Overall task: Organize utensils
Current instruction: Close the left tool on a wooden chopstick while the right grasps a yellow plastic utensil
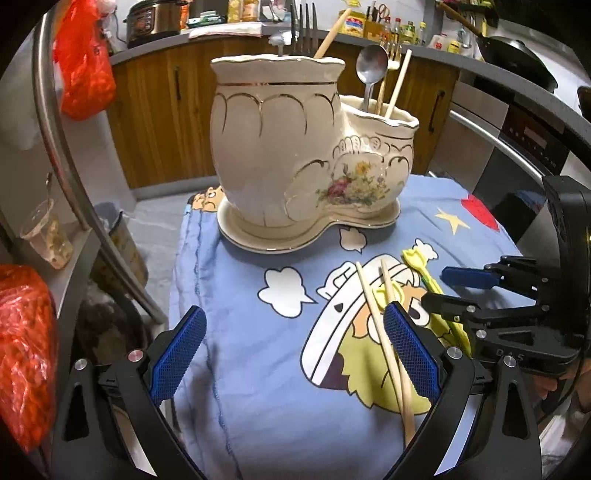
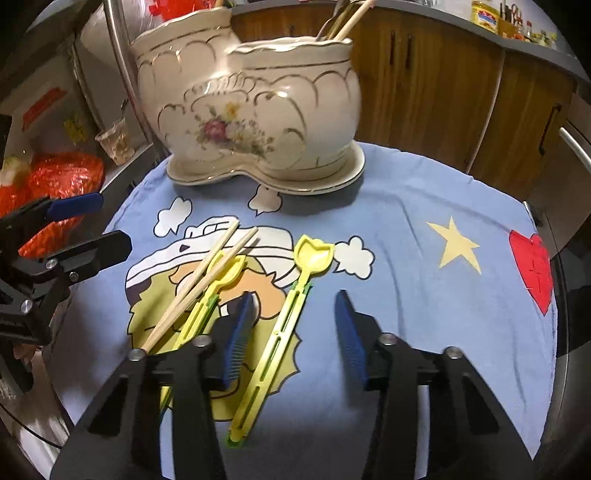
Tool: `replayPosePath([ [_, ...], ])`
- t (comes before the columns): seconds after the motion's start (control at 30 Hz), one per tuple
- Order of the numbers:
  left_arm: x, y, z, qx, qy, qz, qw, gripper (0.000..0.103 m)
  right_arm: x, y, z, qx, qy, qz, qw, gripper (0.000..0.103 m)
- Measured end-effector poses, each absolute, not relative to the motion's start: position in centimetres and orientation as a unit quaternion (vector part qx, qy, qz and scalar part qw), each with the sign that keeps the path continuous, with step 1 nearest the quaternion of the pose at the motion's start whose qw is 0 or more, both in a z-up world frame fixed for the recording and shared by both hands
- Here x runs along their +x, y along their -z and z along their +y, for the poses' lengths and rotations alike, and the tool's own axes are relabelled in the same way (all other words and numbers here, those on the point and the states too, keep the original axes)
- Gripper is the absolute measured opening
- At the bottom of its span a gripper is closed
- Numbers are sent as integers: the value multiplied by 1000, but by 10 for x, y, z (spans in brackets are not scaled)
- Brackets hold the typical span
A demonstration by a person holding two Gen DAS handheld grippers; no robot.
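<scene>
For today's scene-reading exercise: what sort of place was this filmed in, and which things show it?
Most likely a home kitchen: wooden cabinets under a grey counter, a rice cooker and condiment bottles on it, and a wok.

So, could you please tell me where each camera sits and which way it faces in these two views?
Left wrist: sits on the left hand-held gripper, angled down over the blue cartoon cloth toward the ceramic utensil holder; its own blue-padded fingers show, with the right hand-held gripper at right.
Right wrist: sits on the right hand-held gripper, angled down at the yellow plastic spoon between its open fingers; the left hand-held gripper shows at left.
Shared: holder, cloth, wooden chopsticks, yellow spoons.
</scene>
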State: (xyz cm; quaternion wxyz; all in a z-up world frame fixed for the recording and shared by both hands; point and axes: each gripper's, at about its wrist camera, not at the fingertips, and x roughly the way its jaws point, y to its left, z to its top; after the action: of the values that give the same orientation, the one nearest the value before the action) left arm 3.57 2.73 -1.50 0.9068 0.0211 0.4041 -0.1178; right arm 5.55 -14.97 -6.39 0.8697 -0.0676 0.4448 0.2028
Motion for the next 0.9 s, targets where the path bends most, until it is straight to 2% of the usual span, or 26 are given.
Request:
replayPosePath([
  [0.13,34,16,24,28,120,405,906,96,54,64,-144,-84,-195,440,873,26],
  [0.2,33,17,21,33,124,406,905,96,52,64,-139,-87,-197,440,872,17],
  [0.3,30,19,14,45,134,408,902,96,52,63,-137,-86,-200,442,870,10],
  [0.5,26,24,-3,63,171,415,891,93,55,56,-151,-34,-214,445,869,10],
  [0.53,25,24,-6,67,177,416,890,86,55,54,-152,-31,-213,443,870,10],
  [0.67,21,28,-19,75,213,427,876,44,56,51,-161,-15,-210,444,871,10],
  [0.7,19,28,-23,78,222,427,873,41,57,52,-162,-13,-210,445,871,10],
  [0.77,14,27,-31,94,234,420,872,30,57,52,-162,-11,-210,445,871,10],
  [0.9,12,29,-41,110,243,418,868,21,56,50,-168,-9,-214,443,870,10],
])
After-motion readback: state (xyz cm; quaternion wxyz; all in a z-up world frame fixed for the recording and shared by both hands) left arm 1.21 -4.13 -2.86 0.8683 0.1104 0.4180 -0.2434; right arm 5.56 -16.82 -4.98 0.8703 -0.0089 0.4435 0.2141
